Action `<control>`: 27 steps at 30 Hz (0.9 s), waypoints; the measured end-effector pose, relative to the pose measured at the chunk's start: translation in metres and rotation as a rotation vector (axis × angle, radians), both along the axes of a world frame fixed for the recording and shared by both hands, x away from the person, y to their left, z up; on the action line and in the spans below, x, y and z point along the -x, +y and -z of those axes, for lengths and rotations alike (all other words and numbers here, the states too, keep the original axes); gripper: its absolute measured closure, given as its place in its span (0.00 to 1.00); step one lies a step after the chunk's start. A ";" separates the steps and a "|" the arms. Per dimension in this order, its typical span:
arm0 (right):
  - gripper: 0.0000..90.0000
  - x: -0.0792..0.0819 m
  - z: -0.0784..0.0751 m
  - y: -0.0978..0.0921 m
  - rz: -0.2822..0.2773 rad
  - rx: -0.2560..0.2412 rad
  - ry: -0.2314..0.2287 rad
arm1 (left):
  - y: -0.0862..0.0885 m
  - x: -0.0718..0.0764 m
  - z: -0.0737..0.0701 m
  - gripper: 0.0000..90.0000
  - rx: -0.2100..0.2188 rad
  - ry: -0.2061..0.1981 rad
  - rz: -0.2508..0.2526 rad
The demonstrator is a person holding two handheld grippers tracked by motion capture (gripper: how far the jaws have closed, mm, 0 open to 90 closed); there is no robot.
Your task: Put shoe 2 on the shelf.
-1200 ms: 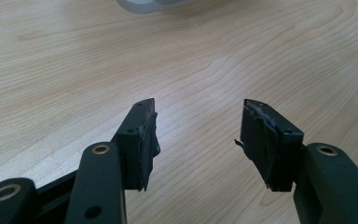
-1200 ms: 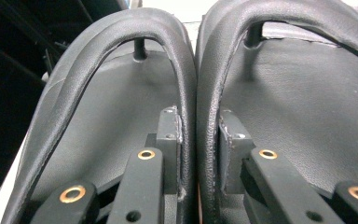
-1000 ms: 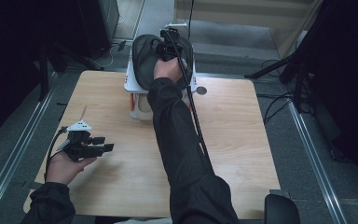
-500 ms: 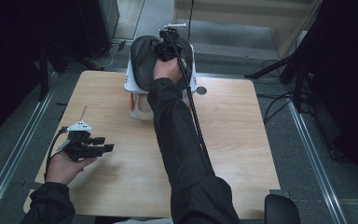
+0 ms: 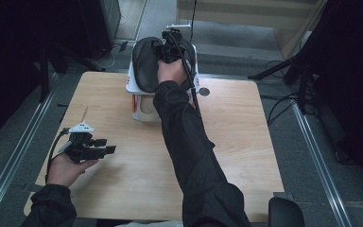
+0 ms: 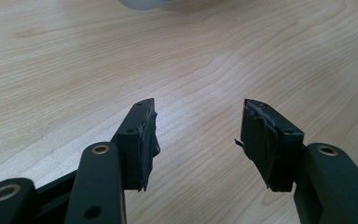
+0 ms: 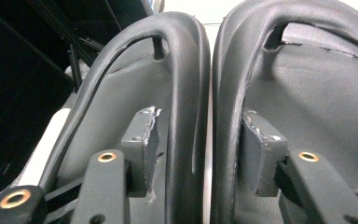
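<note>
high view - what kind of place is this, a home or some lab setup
Probably a lab or recording rig, not a home: a bare wooden table, metal floor rails, loose cables and dark stands around it. Black slippers sit on a white rack.

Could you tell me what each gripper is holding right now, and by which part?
The right gripper pinches a pair of black slippers by their two adjoining inner side walls, one jaw inside each slipper. The left gripper is open above the table, holding nothing.

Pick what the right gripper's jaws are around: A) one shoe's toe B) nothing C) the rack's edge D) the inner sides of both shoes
D: in the right gripper view, one jaw sits inside each shoe, pinching their touching inner sides; right gripper.
</note>
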State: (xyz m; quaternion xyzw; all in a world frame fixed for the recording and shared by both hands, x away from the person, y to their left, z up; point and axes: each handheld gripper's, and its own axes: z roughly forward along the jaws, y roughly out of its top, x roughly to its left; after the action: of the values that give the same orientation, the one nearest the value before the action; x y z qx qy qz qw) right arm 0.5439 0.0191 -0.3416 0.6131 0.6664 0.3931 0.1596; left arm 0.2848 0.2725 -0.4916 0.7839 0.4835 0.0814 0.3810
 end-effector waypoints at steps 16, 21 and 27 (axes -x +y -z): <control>0.59 0.025 -0.003 -0.019 -0.136 0.004 -0.014 | -0.001 -0.004 0.001 0.50 -0.011 0.008 0.004; 0.60 0.041 -0.008 -0.026 -0.204 0.020 -0.038 | -0.002 -0.006 0.001 0.50 -0.010 0.009 0.007; 0.60 0.061 -0.014 -0.034 -0.294 0.017 -0.053 | -0.001 -0.006 0.001 0.50 -0.012 0.014 0.006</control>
State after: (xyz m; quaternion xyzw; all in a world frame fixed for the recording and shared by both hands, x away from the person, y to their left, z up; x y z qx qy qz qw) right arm 0.4824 -0.0152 -0.3273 0.4971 0.7478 0.4226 0.1229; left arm 0.2908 0.2712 -0.4926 0.7881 0.4834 0.0775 0.3732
